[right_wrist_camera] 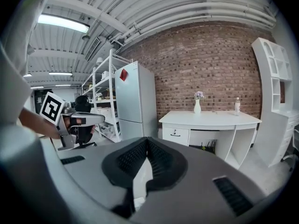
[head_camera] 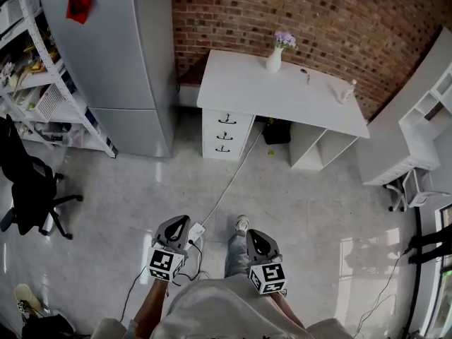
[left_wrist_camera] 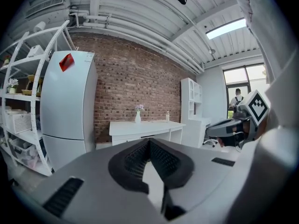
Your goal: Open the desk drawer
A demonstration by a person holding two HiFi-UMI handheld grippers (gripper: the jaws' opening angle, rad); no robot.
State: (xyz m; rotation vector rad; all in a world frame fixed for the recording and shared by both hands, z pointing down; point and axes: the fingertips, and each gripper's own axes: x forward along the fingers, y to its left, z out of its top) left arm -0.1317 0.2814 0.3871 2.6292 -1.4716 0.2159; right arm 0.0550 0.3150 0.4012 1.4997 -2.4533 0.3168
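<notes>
The white counter (head_camera: 282,90) stands well apart from me, its drawers (head_camera: 224,134) all shut: the approach, I judge, is in hand. My left claw (head_camera: 179,224) and right claw (head_camera: 256,237), both pressed together and empty, must next close in and spread for a handle (head_camera: 226,121)

White desk (head_camera: 282,90), red-brown brick wall (head_camera: 318,13), silver-grey fridge (head_camera: 113,55) with red sticker (head_camera: 78,5), black chair (head_camera: 28,182)

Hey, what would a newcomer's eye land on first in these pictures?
The white desk against the red brick wall, a vase of lilac flowers on top and its three drawers shut. A grey fridge stands left of it. The left tool and right tool hang shut, far short of the desk.
</notes>
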